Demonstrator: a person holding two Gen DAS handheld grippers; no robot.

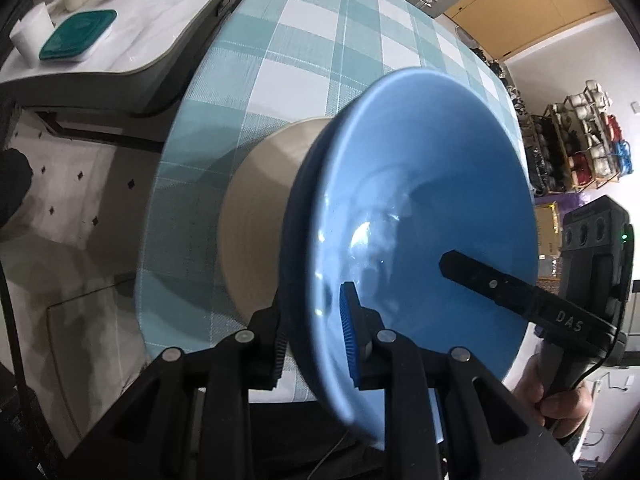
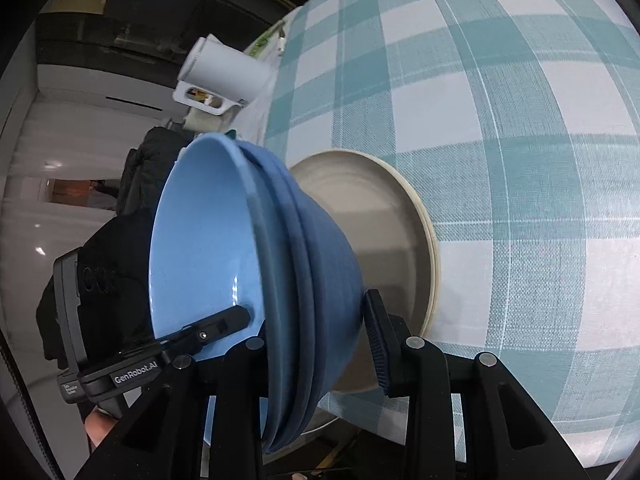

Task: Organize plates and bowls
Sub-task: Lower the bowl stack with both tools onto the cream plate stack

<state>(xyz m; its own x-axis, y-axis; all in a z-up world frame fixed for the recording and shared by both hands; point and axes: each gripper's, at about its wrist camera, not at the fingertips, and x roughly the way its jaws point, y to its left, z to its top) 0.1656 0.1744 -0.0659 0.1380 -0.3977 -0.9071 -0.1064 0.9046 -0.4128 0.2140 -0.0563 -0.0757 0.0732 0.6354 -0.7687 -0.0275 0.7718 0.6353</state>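
The blue bowls (image 2: 312, 280) hide much of the beige plate (image 2: 384, 216) from you. Your left tool's (image 1: 316, 332) outer finger is hidden behind the rim.

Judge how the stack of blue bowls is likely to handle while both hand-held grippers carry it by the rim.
The blue bowls look like glazed ceramic, glossy inside, so probably slippery at the pads and breakable if dropped. Several seem nested, so likely heavy. The left hand-held gripper and right hand-held gripper each pinch opposite rims, which should limit tipping.
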